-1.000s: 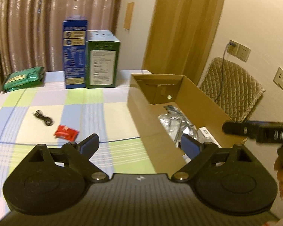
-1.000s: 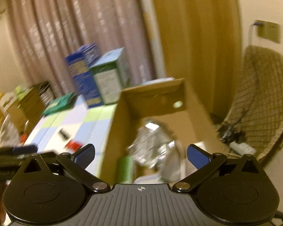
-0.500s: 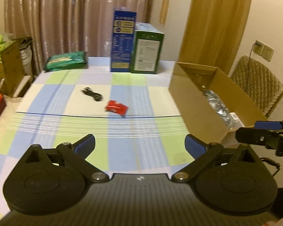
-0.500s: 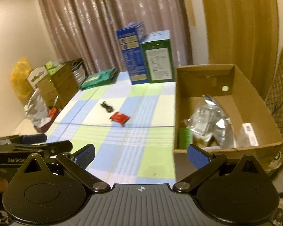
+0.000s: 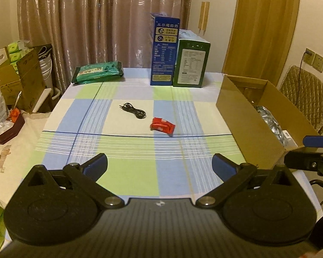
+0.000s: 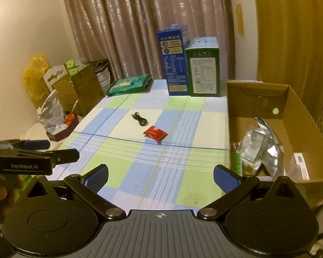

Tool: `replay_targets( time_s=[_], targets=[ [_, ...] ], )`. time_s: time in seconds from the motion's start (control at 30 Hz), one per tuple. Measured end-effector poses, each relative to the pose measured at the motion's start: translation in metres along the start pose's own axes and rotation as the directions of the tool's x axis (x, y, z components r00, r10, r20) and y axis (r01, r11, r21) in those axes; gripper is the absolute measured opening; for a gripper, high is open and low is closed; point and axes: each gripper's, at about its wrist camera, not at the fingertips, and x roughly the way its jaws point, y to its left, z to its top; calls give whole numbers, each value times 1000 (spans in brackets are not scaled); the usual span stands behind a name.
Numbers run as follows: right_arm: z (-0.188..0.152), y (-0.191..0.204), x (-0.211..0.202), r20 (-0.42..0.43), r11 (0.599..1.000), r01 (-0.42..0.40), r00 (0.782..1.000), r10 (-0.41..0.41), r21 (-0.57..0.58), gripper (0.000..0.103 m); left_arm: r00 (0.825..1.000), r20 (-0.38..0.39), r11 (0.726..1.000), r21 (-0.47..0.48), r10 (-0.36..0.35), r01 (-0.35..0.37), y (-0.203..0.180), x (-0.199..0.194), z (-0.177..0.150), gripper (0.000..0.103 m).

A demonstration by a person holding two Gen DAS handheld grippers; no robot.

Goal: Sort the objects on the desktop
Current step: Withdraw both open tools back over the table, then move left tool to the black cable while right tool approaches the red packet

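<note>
Red packet (image 5: 162, 125), crinkled and glossy, lay flat beside coiled black cable (image 5: 133, 110) on checked counter (image 5: 140, 172); both tongs (image 5: 159, 165) (image 6: 160, 175) gaped wide, empty.

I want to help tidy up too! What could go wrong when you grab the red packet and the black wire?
The red packet is thin and lies flat on the tablecloth, so the fingers might pinch the cloth too. The black cable is loosely coiled and could slip out or dangle. The cardboard box is already partly full, so dropped things may land on its rim.
</note>
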Motion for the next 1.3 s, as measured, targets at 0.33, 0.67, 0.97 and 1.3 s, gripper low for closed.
replay_targets(
  time_s=[0.33, 0.67, 0.97, 1.3],
  targets=[
    [12, 20, 27, 24, 996, 10, 1000, -8, -93, 101, 1000, -13, 1000, 4, 4, -4, 25, 15, 8, 101],
    [33, 35, 93, 1, 965, 1, 1000, -1, -261, 101, 999, -37, 995, 99, -23, 26, 53, 55, 28, 101],
    [57, 38, 175, -125, 871, -101, 991, 47, -480, 101, 993, -72, 946, 305, -93, 111, 72, 114, 51, 101],
    [66, 32, 252, -257, 733, -231, 963, 79, -640, 100, 963, -114, 676, 692, -245, 254, 74, 174, 62, 101]
  ],
)
